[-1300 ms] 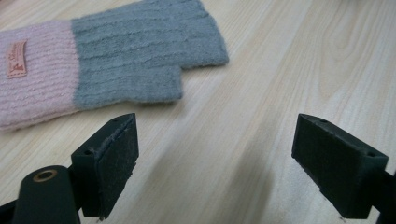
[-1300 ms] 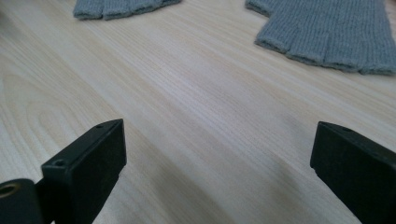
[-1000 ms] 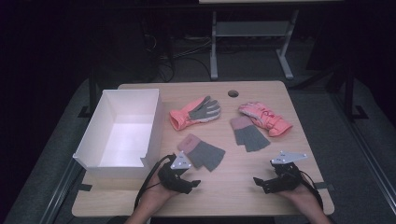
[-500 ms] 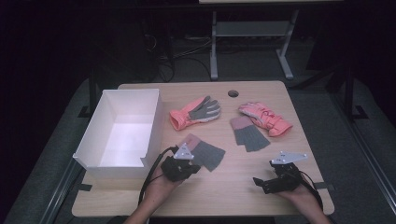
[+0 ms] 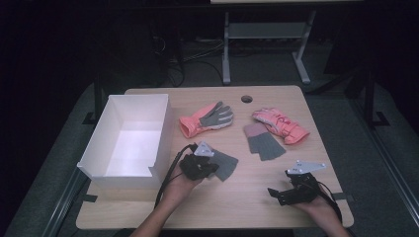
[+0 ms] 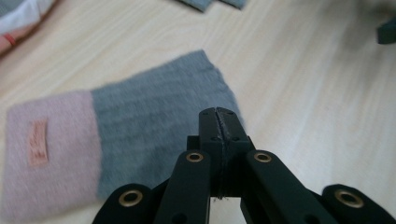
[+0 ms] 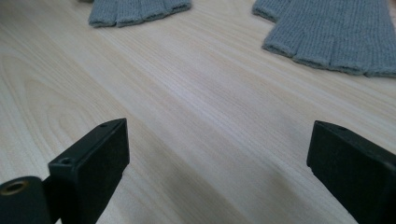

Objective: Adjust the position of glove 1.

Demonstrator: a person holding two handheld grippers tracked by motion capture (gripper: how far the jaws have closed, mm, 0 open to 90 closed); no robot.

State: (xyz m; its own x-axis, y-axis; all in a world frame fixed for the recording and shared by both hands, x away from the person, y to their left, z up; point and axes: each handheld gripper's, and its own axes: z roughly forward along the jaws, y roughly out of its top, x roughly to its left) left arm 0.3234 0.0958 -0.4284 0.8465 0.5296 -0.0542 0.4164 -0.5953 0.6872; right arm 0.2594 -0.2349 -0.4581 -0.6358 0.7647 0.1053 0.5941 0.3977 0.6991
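The big white box sits just left of my left gripper. Its jaws are pinched tight over the grey mitten's edge. My right gripper gapes wide over bare table

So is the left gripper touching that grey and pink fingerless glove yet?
Cannot tell. In the left gripper view the left gripper has its jaws shut over the grey and pink glove, but no pinched fabric or clear gap shows.
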